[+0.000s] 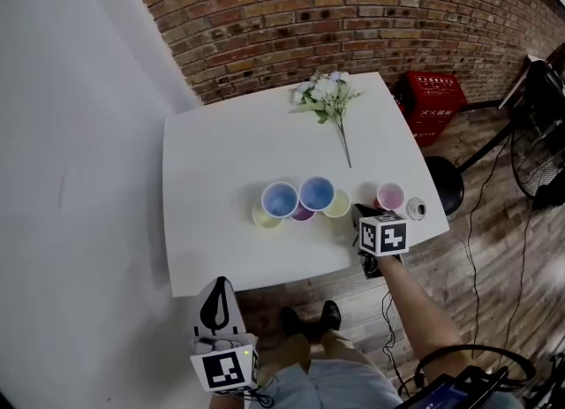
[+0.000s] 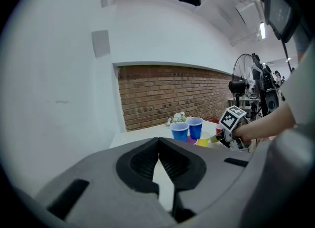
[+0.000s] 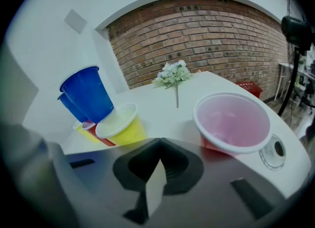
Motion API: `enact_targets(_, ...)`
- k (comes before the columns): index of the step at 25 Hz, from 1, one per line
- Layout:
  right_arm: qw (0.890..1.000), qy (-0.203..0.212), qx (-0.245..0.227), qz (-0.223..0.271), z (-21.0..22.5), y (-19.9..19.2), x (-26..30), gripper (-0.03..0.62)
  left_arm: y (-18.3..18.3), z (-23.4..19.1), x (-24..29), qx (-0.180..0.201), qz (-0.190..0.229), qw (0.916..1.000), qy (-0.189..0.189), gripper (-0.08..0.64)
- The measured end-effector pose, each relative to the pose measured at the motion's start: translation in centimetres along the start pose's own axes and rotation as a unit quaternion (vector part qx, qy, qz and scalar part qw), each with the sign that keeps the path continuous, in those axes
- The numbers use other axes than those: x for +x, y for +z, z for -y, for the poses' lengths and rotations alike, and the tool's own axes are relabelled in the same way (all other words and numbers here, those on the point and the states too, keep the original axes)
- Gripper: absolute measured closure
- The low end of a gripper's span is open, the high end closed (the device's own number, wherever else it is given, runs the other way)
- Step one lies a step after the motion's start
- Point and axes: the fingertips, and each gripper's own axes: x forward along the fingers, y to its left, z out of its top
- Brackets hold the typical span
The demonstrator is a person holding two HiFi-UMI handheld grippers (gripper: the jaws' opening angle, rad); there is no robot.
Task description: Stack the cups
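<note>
On white table (image 1: 221,160), flower sprig (image 1: 328,98) behind cups (image 1: 316,193), left tongs (image 2: 158,143), right tongs (image 3: 159,146) both closed, empty

Six cups: two blue cups (image 1: 279,199) (image 1: 316,193), two yellow cups (image 1: 262,219) (image 1: 340,207), one purple-lined cup (image 1: 304,215), one pink-lined cup (image 1: 389,196). One flower sprig (image 1: 325,94). One small round cap (image 1: 415,209). One table (image 1: 229,151).

Probably a studio or lab workspace: bare brick wall (image 1: 353,18), standing fan (image 1: 538,164), red crate (image 1: 434,102) and loose floor cables (image 1: 470,266).
</note>
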Motion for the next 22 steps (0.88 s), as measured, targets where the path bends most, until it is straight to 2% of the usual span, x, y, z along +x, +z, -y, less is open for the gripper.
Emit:
enact_targets(11, 1.0, 0.013, 0.013, -0.012, -0.7, -0.4, 1.1, 0.586, -0.4, -0.4, 0.4, -0.004, -0.007, 1.0, 0.002, 0.551)
enact_targets(16, 1.0, 0.022, 0.004, -0.015, -1.6, -0.4, 1.1, 0.586, -0.5, -0.6, 0.4, -0.007, -0.008, 0.9999, 0.004, 0.551)
enact_targets(22, 1.0, 0.018, 0.014, -0.008, -1.3, -0.2, 1.1, 0.586, -0.6, -0.8, 0.3, -0.005, -0.011, 0.9999, 0.005, 0.551)
